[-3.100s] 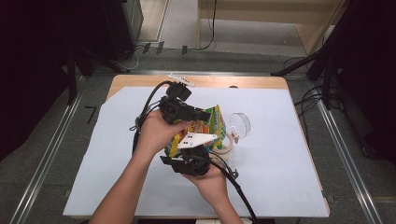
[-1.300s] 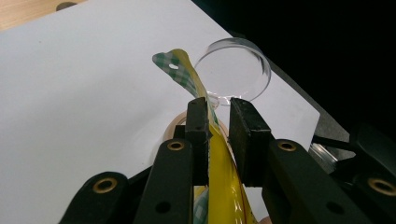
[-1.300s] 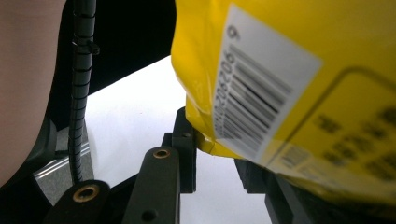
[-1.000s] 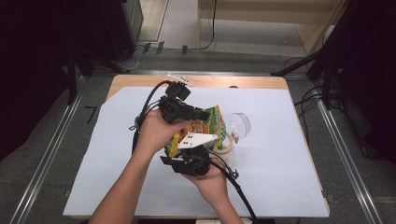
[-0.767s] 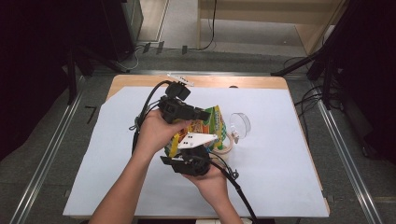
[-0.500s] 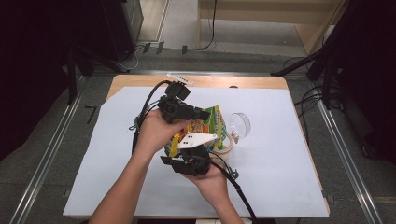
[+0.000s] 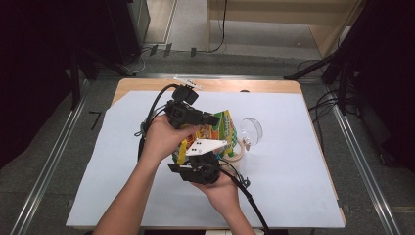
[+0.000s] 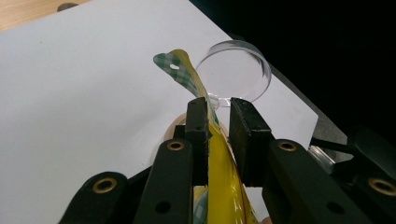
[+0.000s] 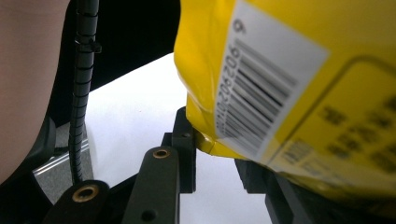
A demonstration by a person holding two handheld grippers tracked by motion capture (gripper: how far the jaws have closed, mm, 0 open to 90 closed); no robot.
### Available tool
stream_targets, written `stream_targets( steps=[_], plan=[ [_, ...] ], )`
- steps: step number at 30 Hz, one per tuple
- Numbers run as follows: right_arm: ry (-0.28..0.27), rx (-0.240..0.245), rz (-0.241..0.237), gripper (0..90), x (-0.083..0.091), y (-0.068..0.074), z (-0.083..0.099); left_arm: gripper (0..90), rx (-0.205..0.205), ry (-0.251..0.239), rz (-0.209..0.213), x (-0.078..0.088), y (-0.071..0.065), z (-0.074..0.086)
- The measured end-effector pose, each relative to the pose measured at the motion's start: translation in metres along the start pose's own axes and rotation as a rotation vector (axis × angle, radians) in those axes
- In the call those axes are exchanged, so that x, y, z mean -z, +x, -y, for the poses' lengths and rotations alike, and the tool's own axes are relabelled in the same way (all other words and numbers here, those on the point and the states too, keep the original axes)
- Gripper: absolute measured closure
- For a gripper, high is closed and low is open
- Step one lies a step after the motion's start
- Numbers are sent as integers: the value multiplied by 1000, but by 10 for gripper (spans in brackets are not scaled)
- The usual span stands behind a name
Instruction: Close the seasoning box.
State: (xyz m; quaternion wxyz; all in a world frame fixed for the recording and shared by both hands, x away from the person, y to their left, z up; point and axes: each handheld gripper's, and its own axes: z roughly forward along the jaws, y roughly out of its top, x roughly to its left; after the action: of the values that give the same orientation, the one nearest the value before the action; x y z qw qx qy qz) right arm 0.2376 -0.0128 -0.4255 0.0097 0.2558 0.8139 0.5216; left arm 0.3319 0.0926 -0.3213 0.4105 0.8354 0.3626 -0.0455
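A yellow snack bag [image 7: 215,134] is held up off the white sheet [image 7: 293,186] that covers the table, gripped from two sides by the two grippers. In the left gripper view, the left gripper [image 8: 219,126] is seen with its jaws drawn close together, and the thin edge of the bag [image 8: 219,177] is caught between them; the bag's green-checked top seal rises beyond the jaw tips and curls to one side. Whether both pads press flat on the film is hard to judge, since a narrow gap seems to remain at one jaw, but the bag appears pinched.

In the right gripper view, the right gripper [image 9: 219,154] is seen with its jaws narrowly apart, and a lower corner of the bag [image 9: 280,79], barcode side toward the camera, is set between them and looks clamped there.

Past the left jaws' tips, a clear round lid [image 8: 233,72] lies on the sheet, and just below it a roll of tape [image 7: 234,152] is partly hidden by the bag. In the high view the left gripper [image 7: 195,117] is above the bag and the right gripper [image 7: 198,169] below it.
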Motion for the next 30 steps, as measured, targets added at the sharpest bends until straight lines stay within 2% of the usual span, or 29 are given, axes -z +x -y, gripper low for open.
stream_targets(
  steps=[19, 30],
  plan=[
    [-17, -17, -12, 728, -1, -2, 2, 776, -20, 8, -6, 0, -6, 0],
    [-12, -17, -5, 728, -2, -3, 3, 777, -16, 11, -1, -1, -6, 0]
  ],
)
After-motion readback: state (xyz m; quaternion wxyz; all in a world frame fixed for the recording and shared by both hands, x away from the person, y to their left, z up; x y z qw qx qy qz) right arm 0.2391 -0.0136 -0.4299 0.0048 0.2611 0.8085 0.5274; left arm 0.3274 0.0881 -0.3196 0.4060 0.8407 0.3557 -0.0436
